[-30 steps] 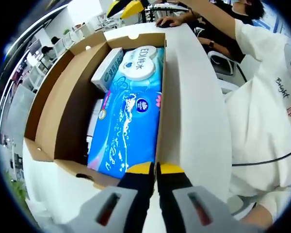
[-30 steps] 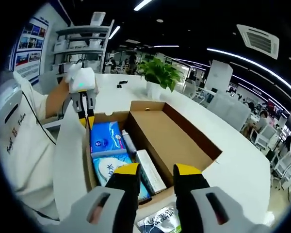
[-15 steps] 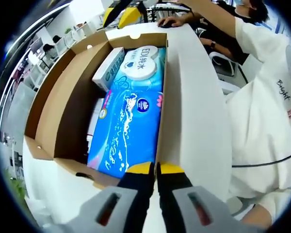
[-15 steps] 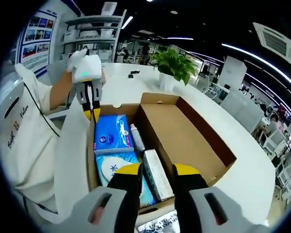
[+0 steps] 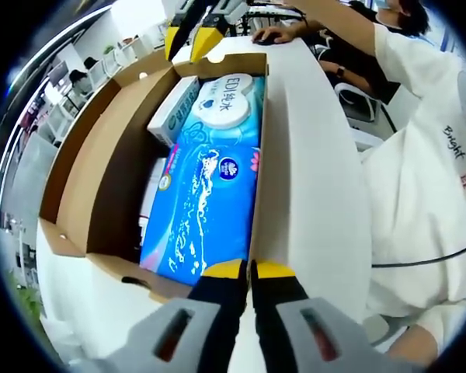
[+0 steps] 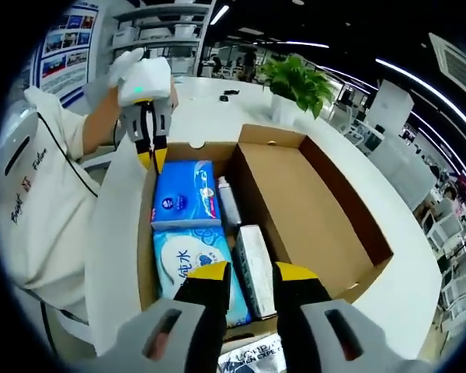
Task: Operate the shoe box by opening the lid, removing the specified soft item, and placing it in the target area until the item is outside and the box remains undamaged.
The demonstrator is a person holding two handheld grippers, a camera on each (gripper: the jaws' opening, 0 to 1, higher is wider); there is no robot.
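Shoe box (image 6: 349,233), lid open, wipes pack (image 5: 206,194) inside

The left tool (image 5: 250,270) has its jaws pressed together, held by a gloved hand (image 6: 144,78), while the right tool (image 6: 245,272) hangs parted opposite.

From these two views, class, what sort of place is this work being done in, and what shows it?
Probably an open-plan office or lab: long white tables, a potted plant, shelving and ceiling strip lights, with other people seated at desks.
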